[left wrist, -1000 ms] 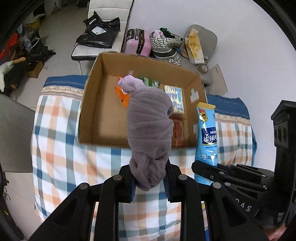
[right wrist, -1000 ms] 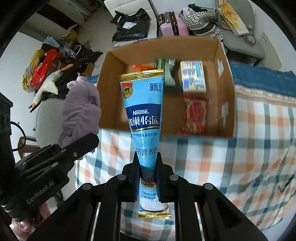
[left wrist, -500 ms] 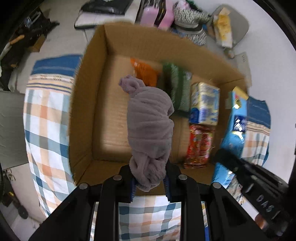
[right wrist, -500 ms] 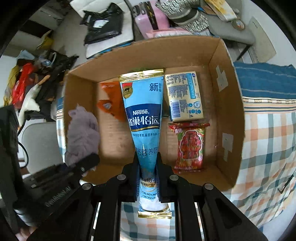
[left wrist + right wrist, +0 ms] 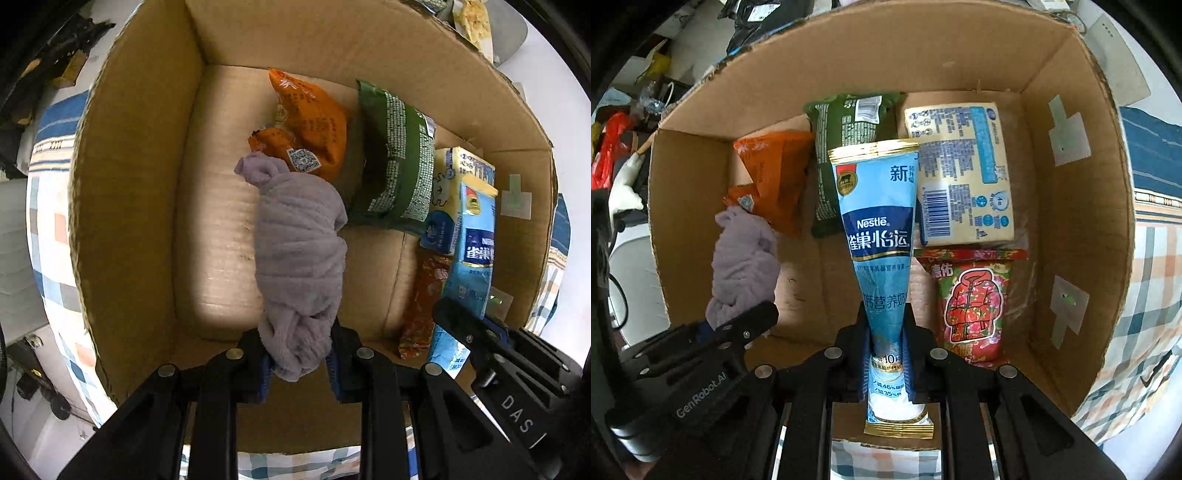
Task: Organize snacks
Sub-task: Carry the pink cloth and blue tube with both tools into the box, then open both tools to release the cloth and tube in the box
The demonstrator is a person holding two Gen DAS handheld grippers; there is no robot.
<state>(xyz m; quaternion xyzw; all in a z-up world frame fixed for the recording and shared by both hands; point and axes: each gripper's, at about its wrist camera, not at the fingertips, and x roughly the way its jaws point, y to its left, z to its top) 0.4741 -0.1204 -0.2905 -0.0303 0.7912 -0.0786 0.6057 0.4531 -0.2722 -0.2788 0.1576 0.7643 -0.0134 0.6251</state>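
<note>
My left gripper (image 5: 298,363) is shut on a rolled lilac towel (image 5: 301,254), held over the left half of the cardboard box (image 5: 129,192). My right gripper (image 5: 886,363) is shut on a blue Nestle milk-powder pouch (image 5: 877,229), held over the middle of the cardboard box (image 5: 1075,206). On the box floor lie an orange packet (image 5: 314,122), a green packet (image 5: 399,162), a pale yellow-and-blue pack (image 5: 960,173) and a red floral packet (image 5: 973,306). The lilac towel (image 5: 744,262) and the left gripper show at the left of the right wrist view.
The box stands on a checked cloth (image 5: 1152,280) over a table. Bare cardboard floor (image 5: 221,236) shows in the box's left half. Bags and clutter (image 5: 617,155) lie on the floor beyond the box.
Both grippers have moved forward and down towards the box, which now fills both views. The towel and the pouch are still held.
</note>
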